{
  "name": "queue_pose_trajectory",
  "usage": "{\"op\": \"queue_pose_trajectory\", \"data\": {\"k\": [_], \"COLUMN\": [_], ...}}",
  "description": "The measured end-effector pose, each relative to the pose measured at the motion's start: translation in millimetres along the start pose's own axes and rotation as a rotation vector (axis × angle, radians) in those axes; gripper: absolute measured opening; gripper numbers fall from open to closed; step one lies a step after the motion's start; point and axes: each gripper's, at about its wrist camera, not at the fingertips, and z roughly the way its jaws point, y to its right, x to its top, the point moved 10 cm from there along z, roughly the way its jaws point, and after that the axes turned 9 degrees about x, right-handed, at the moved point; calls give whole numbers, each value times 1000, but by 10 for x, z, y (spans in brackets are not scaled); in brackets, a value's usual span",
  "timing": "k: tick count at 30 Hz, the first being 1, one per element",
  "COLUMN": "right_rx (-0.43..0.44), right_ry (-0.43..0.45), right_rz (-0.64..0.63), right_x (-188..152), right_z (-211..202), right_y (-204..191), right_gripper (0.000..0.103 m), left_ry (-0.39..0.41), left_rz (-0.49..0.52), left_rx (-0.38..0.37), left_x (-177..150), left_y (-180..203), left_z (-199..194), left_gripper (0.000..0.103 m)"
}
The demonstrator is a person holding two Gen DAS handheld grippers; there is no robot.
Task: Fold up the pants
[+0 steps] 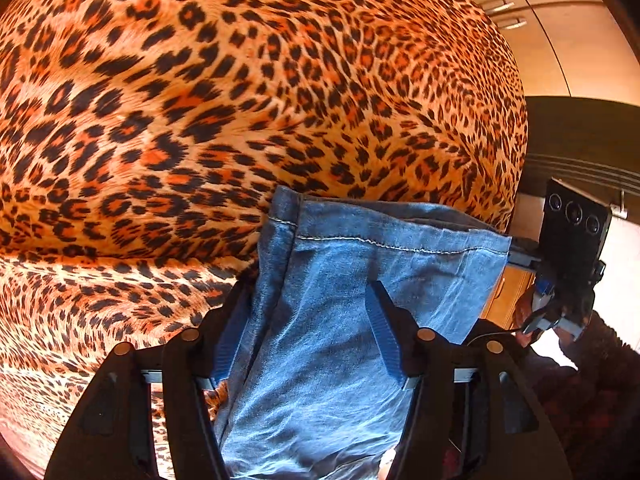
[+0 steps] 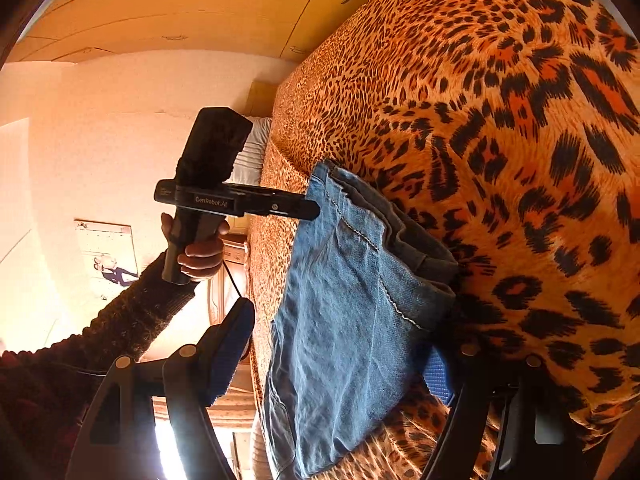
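Pants (image 1: 352, 300), blue denim, lie hem-end on the leopard-print bedspread (image 1: 200, 100) near its edge, with left gripper (image 1: 312, 332) and right gripper (image 2: 336, 352) each standing wide-jawed astride the cloth, pads not pressing.

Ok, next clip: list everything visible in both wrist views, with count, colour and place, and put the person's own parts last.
jeans: one pair, light blue denim, hem end lying on the bedspread at its edge, between both grippers' fingers.
bedspread: one, leopard print in orange and black, covering the bed.
wardrobe: one, light wood with metal handles, behind the bed.
pillow: one, white, at the far end of the bed.
poster: one, pale, on the wall at left.
left gripper: one, black with blue pads, jaws apart over the denim near the hem.
right gripper: one, black with blue pads, jaws wide, one finger either side of the denim.
hand: one, around the left gripper's handle.
sleeve: one, dark knit, on that arm.
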Motion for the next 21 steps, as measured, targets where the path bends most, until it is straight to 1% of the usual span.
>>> {"op": "queue_pose_trajectory", "data": {"k": [1, 2, 4, 6, 8, 9, 10, 11, 14, 17, 18, 19, 20, 21], "right_rx": [25, 51, 109, 160, 180, 176, 154, 132, 88, 30, 8, -13, -43, -72], "right_ry": [17, 32, 44, 66, 78, 74, 72, 68, 49, 47, 57, 69, 72, 74], "right_rz": [-2, 13, 93, 151, 159, 161, 161, 154, 121, 103, 98, 97, 107, 121], "right_x": [23, 32, 79, 128, 141, 129, 118, 112, 80, 89, 95, 104, 116, 131], "right_z": [-79, -105, -146, -174, -182, -175, -170, -169, -136, -100, -90, -72, -51, -40], "right_y": [-25, -28, -13, 13, 27, 50, 87, 116, 134, 117, 122, 125, 150, 181], "right_gripper": [77, 77, 77, 77, 75, 69, 63, 61, 60, 63, 63, 61, 59, 51], "left_ry": [8, 18, 27, 37, 48, 51, 51, 50, 55, 74, 79, 84, 88, 85], "left_rz": [10, 17, 35, 65, 73, 61, 43, 24, -20, -9, -9, -12, -17, -21], "left_rx": [0, -6, -30, 12, 44, 49, 52, 42, 31, 78, 93, 104, 110, 104], "left_x": [11, 15, 7, -4, 11, 31, 38, 44, 38, 4, 1, -11, -16, -30], "left_y": [57, 119, 267, 357, 405, 390, 383, 386, 404, 481, 515, 534, 569, 618], "left_z": [15, 22, 37, 80, 115, 127, 136, 140, 148, 157, 164, 159, 169, 187], "left_gripper": [65, 65, 65, 64, 59, 53, 46, 45, 43, 43, 42, 39, 34, 17]}}
